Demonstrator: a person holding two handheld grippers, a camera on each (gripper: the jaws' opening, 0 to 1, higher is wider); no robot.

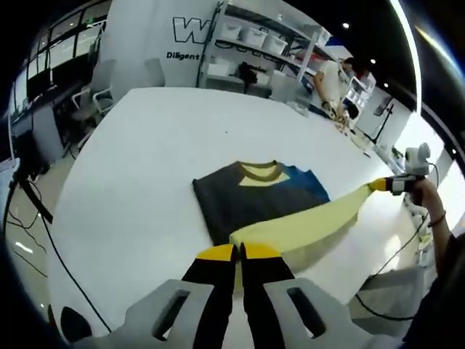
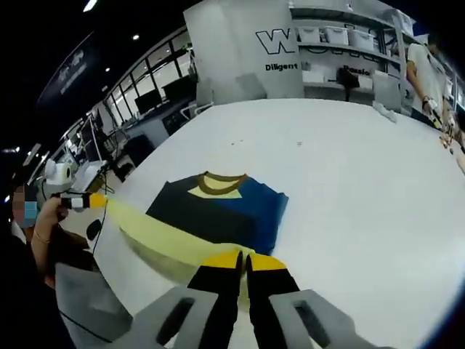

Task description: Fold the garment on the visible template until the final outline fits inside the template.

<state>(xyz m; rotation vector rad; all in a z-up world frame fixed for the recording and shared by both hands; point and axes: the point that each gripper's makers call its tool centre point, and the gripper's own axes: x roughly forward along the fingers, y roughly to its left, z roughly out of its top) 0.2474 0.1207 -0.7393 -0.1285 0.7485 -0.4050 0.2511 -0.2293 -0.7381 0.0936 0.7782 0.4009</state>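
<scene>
Yellow hem of garment (image 1: pixel 254 200) pinched in my left gripper (image 1: pixel 239 252) and right gripper (image 2: pixel 243 259), frame centre-bottom; "Diligent" on wall (image 1: pixel 156 33), upper left.

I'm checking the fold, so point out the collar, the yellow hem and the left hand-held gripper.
Collar (image 1: pixel 260 171): left gripper view, on the brown neck band.
Yellow hem (image 1: pixel 305 222): left gripper view, mid-span of the stretched yellow strip.
Left hand-held gripper (image 1: pixel 238 252): left gripper view, between its yellow tips, shut on the hem.
</scene>
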